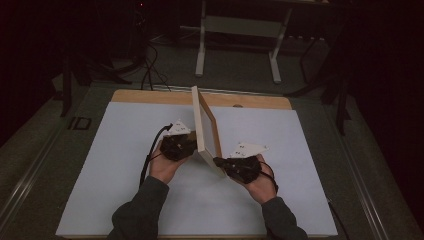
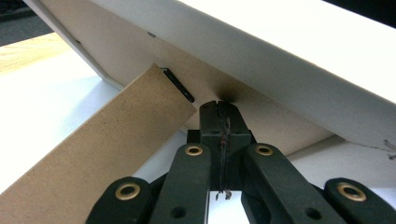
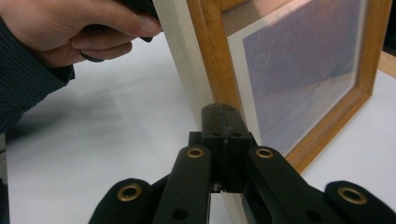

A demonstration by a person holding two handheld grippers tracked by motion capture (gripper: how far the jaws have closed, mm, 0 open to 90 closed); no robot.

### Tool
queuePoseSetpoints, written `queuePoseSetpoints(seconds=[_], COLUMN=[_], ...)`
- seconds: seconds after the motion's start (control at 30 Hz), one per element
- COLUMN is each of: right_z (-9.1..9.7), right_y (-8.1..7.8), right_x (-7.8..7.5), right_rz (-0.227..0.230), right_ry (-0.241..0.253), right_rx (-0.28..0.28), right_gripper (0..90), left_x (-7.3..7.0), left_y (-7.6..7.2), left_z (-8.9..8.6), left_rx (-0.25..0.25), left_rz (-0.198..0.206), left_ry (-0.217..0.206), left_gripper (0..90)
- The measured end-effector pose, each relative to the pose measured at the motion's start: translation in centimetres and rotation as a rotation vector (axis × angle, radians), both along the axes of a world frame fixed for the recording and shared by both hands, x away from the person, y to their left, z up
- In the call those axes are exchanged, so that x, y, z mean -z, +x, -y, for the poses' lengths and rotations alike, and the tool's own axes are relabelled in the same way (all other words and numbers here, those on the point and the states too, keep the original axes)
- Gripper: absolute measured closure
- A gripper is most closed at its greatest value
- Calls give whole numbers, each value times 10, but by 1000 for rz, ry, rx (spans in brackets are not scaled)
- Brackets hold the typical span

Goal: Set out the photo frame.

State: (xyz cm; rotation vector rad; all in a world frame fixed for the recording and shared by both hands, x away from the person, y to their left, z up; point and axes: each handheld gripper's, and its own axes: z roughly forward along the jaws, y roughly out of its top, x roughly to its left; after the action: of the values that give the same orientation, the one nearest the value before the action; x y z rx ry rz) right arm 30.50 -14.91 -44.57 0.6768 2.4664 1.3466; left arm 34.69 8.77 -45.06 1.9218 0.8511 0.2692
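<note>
A wooden picture frame stands on its edge, tilted, in the middle of the white mat. My left gripper is shut, with its tips against the frame's brown back board. Beside them hangs the frame's fold-out stand leg, swung away from the back. My right gripper is also shut, with nothing between the jaws. Its tips rest against the near pale side edge of the frame, next to the orange-brown front moulding and the glazed picture.
The mat covers a wooden table top. Behind the table stand white stand legs, and dark cables lie on the floor. The hand with the left gripper sits behind the frame in the right gripper view.
</note>
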Motion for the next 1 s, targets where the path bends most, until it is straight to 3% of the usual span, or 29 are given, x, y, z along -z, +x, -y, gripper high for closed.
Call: queuePoseSetpoints(seconds=[0.53, 0.7, 1.0], right_z=[-11, -14, -20], right_y=[-2, -2, -2], right_x=[0, 1, 2], right_rz=[1, 0, -2], right_ry=[2, -6, -18], right_rx=[-32, -37, -41], right_gripper=[900, 900, 900], left_x=[3, 5, 3], left_y=[-1, -8, -10], left_z=[2, -9, -18], left_rx=[56, 79, 126], left_rz=[9, 10, 13], left_ry=[-44, -107, -107], left_gripper=[900, 900, 900])
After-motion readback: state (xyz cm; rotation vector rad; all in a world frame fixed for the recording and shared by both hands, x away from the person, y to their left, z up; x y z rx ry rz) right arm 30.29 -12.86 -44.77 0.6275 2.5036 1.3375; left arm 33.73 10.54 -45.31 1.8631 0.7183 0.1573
